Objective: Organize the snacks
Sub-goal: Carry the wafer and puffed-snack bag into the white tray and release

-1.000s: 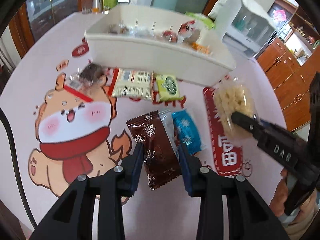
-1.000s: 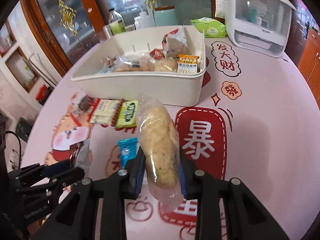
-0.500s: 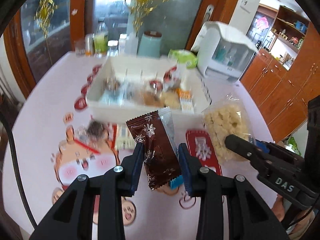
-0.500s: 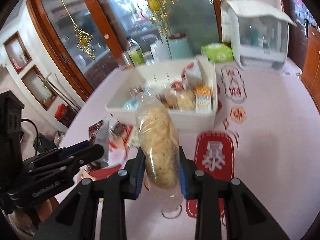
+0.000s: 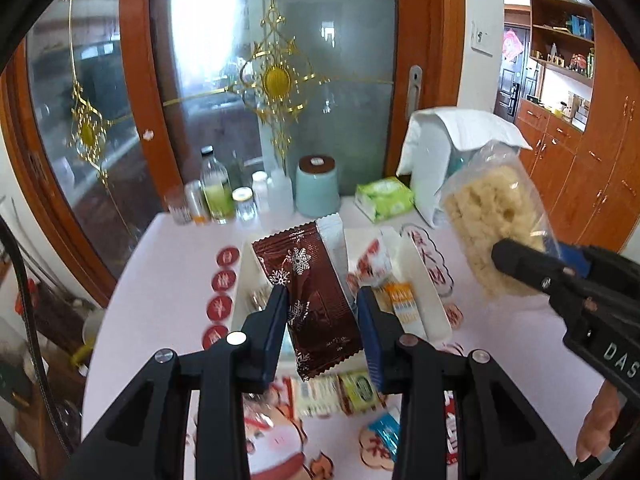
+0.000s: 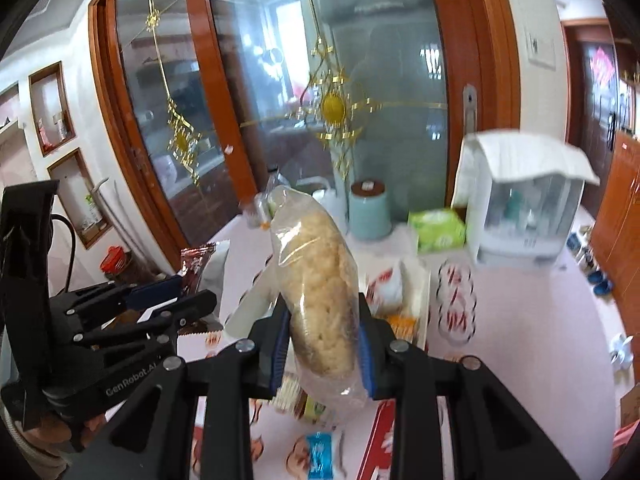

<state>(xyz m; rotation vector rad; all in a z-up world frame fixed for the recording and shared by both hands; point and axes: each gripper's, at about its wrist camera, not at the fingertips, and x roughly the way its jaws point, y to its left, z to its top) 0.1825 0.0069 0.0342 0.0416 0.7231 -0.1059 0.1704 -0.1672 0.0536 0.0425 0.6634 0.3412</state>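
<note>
My left gripper [image 5: 322, 320] is shut on a brown snowflake-printed snack packet [image 5: 308, 300], held high above the table. My right gripper [image 6: 322, 340] is shut on a clear bag of pale rice crackers [image 6: 320, 292], also lifted; it shows at the right of the left wrist view [image 5: 492, 220]. The white snack bin [image 5: 420, 292] lies below and ahead of both grippers, partly hidden by the packets, with several snacks inside. Loose snacks stay on the table: a green packet [image 5: 360, 390], a white-red packet [image 5: 316, 394] and a blue packet [image 5: 386, 436].
Bottles and jars [image 5: 218, 200], a teal canister [image 5: 318, 192], a green tissue pack [image 5: 384, 198] and a white covered appliance [image 6: 528, 216] stand at the table's far edge before a glass door. The left gripper body [image 6: 100, 340] sits at the left of the right wrist view.
Both grippers have risen from the table with their packets and tilted up, so the bin now sits low in view and the door fills the background.
</note>
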